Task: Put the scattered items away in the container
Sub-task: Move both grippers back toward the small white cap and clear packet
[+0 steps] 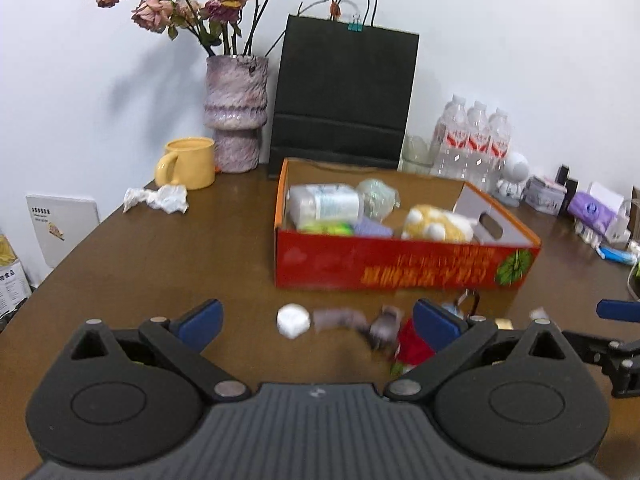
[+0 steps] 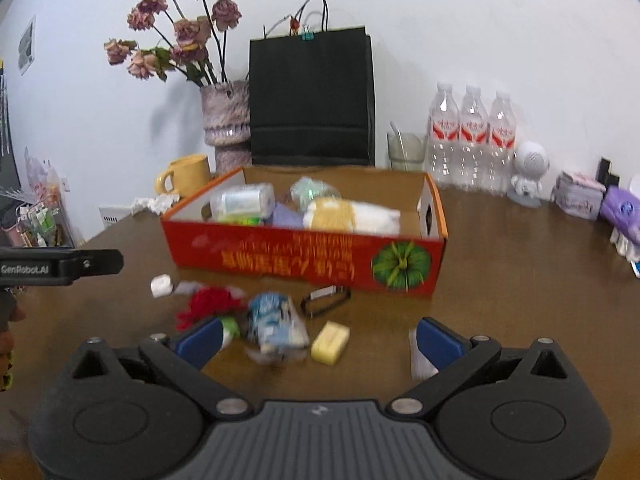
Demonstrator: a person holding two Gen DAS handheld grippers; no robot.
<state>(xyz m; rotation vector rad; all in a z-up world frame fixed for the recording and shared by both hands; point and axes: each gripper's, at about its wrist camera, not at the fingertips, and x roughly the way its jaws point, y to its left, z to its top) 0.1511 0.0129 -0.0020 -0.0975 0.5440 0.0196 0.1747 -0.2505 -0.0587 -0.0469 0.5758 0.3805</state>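
Currently, left to right:
left gripper [image 1: 316, 322]: jaws wide apart, holding nothing, low over the brown table [image 1: 160, 264].
white lump [image 2: 161, 285]: leftmost on the table, in front of the red box [image 2: 304, 260].
red item [image 2: 208, 304]: beside the lump, blurred.
blue-white packet [image 2: 276, 320]: just right of it.
black carabiner [image 2: 326, 300]: near the box front.
yellow block [image 2: 330, 343]: in front of the carabiner.
right gripper [image 2: 316, 340]: jaws wide apart, empty, over the packet and block.
red box: behind the loose items, already holds a bottle, packets, a yellow-white bundle.
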